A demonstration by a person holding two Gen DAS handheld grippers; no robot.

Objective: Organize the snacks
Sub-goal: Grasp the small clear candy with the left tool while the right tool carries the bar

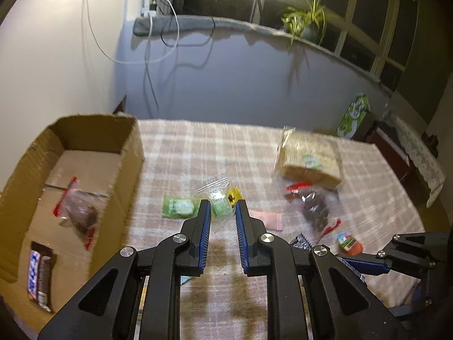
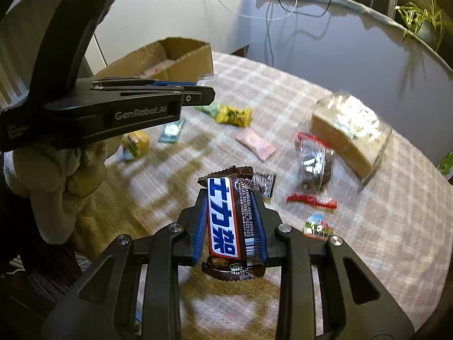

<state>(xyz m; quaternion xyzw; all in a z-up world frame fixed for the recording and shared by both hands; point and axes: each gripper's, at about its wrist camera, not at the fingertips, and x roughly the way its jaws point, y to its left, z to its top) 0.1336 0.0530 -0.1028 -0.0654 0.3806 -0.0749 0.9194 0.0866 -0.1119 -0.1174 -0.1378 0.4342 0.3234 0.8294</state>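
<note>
Progress: early.
- Open brown cardboard box [image 1: 93,130], far left on the checked-cloth table [image 1: 198,147], holds two items so far: a clear bag with red edges full of dark pieces [image 1: 79,212] and a brown wrapped bar with a blue-and-white label [image 1: 41,274].
- Two more items are in hand, off the table and not yet boxed.

Tools:
- Left gripper [image 1: 222,206] is closed on a small clear sachet with green contents [image 1: 218,205], pinched at the fingertips.
- Right gripper [image 2: 229,192] is clamped on a second brown chocolate bar with a blue-and-white label [image 2: 226,218], held lengthwise between the pads, near the table's front edge.

Still loose on the cloth:
- green packet [image 1: 178,206], yellow packet [image 1: 234,195], flat pink packet [image 1: 269,218]
- clear bag of dark pieces with red ends [image 1: 314,209]
- large clear bag of pale biscuits [image 1: 308,158], far right
- small black packet [image 1: 301,242]
- small red-and-green packet [image 1: 349,243]
- teal packet [image 2: 171,131] and a yellow carton [image 2: 136,141] on the near left

Judgement: most of the job remains.

Obstacles: the box's tall right wall lies between both loads and the box floor. The two grippers are close together, so the right bar's way to the box crosses the left gripper.
</note>
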